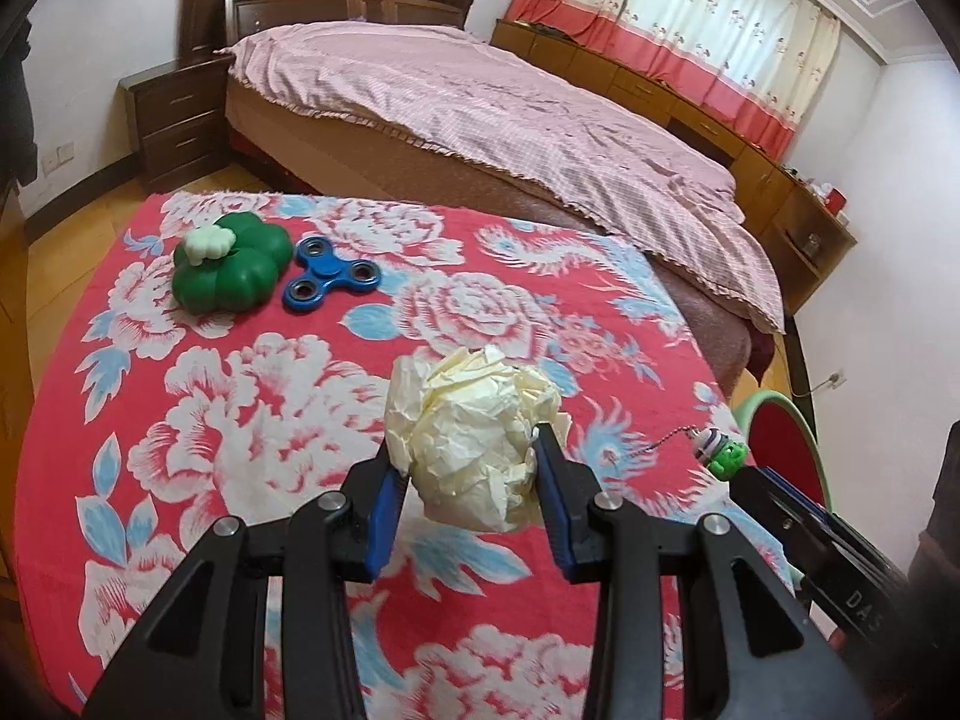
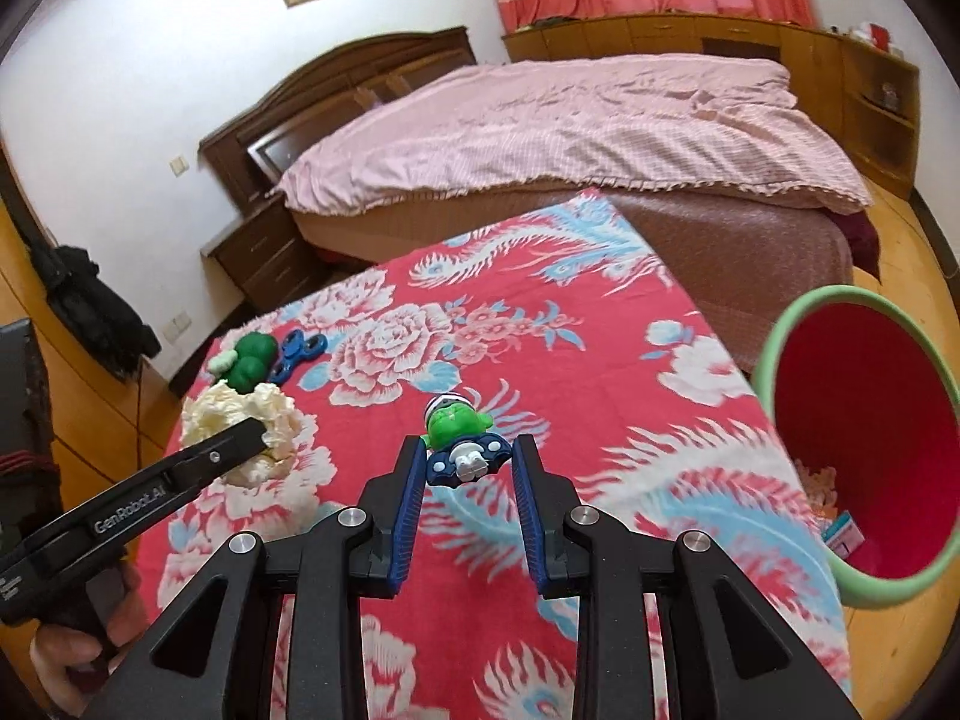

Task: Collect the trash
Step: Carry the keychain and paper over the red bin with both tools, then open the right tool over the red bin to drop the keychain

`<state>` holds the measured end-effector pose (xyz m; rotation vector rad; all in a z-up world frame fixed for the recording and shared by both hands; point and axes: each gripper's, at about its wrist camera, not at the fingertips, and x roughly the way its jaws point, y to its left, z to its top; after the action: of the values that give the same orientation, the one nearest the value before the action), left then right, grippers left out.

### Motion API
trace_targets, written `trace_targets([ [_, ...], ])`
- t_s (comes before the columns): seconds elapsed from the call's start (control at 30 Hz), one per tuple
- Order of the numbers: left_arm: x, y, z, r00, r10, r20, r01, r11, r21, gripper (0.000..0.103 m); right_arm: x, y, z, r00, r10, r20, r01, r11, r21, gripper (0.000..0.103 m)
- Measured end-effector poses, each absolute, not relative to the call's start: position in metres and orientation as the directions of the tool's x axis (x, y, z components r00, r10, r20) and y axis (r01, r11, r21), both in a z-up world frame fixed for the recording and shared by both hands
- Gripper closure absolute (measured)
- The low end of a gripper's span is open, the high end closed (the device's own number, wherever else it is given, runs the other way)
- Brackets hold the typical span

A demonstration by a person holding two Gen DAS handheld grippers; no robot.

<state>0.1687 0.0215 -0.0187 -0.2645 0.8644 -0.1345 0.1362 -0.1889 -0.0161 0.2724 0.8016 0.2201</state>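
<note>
While crinkled, paper ball (image 1: 474,438) looks rounded, cream.

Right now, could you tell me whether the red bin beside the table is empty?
Not empty: the red bin already holds scraps at its bottom, including a small blue-and-white packet.

The bin (image 1: 780,450) shows only a sliver behind the right gripper (image 1: 804,516) in the left wrist view; the items (image 2: 831,510) on its floor stay too blurred to name; the green toy (image 2: 243,363) sits half hidden behind the crumpled paper (image 2: 240,414).
</note>
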Motion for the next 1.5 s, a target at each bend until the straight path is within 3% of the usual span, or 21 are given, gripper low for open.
trace_targets([
  [0.73, 0.141, -0.080, 0.005, 0.588, -0.339, -0.734, 0.211, 0.941, -0.265, 0.062, 0.069, -0.294, 0.011, 0.797, 0.193, -0.573, 0.068, 0.913, 0.401, 0.074],
  [1.5, 0.155, -0.201, -0.010, 0.486, -0.426, -0.764, 0.432, 0.876, -0.214, 0.062, 0.065, -0.399, -0.033, 0.780, 0.057, -0.623, 0.297, 0.842, 0.450, 0.073],
])
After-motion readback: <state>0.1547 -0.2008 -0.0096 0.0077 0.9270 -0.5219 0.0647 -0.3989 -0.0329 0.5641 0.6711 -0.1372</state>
